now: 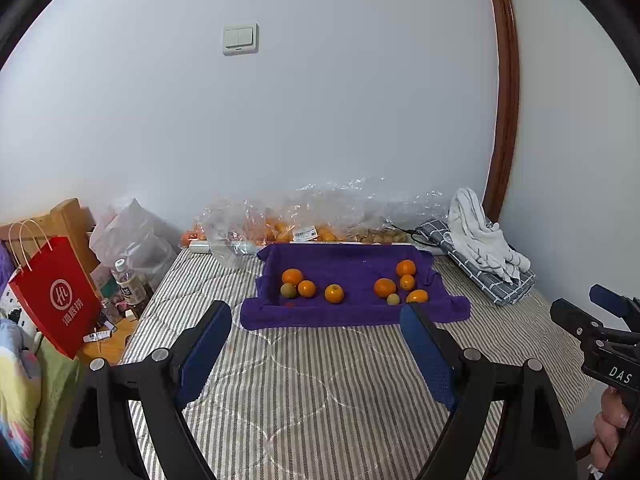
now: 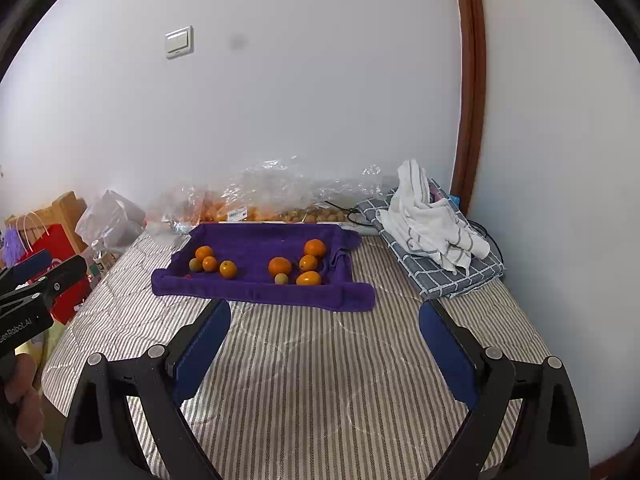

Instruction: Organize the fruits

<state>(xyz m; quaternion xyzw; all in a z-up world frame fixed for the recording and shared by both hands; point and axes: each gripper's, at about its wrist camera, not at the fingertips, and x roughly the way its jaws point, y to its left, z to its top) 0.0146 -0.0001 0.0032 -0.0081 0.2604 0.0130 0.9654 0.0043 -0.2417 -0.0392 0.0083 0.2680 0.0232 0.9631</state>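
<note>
Right claw (image 2: 324,314) gapes wide over striped mattress (image 2: 300,380), oranges (image 2: 279,266) on purple towel (image 2: 256,290) ahead

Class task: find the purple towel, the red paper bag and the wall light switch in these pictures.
purple towel (image 1: 352,316): left wrist view, bare front fold.
red paper bag (image 1: 60,300): left wrist view, printed front face.
light switch (image 2: 179,42): right wrist view, plate centre.

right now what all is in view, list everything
oranges: seven, orange, on the purple towel, three left, four right
small fruits: two, greenish-brown, one in each group
purple towel: one, purple, mid-bed, edges raised
bed cover: one, grey-white striped
plastic bags: clear, against the wall, holding more fruit
checked cloth: one, grey, folded, right of towel
white cloth: one, white, crumpled on checked cloth
red paper bag: one, left of bed
light switch: one, white, on wall
left gripper: black with blue pads, open, empty
right gripper: same, open, empty
</note>
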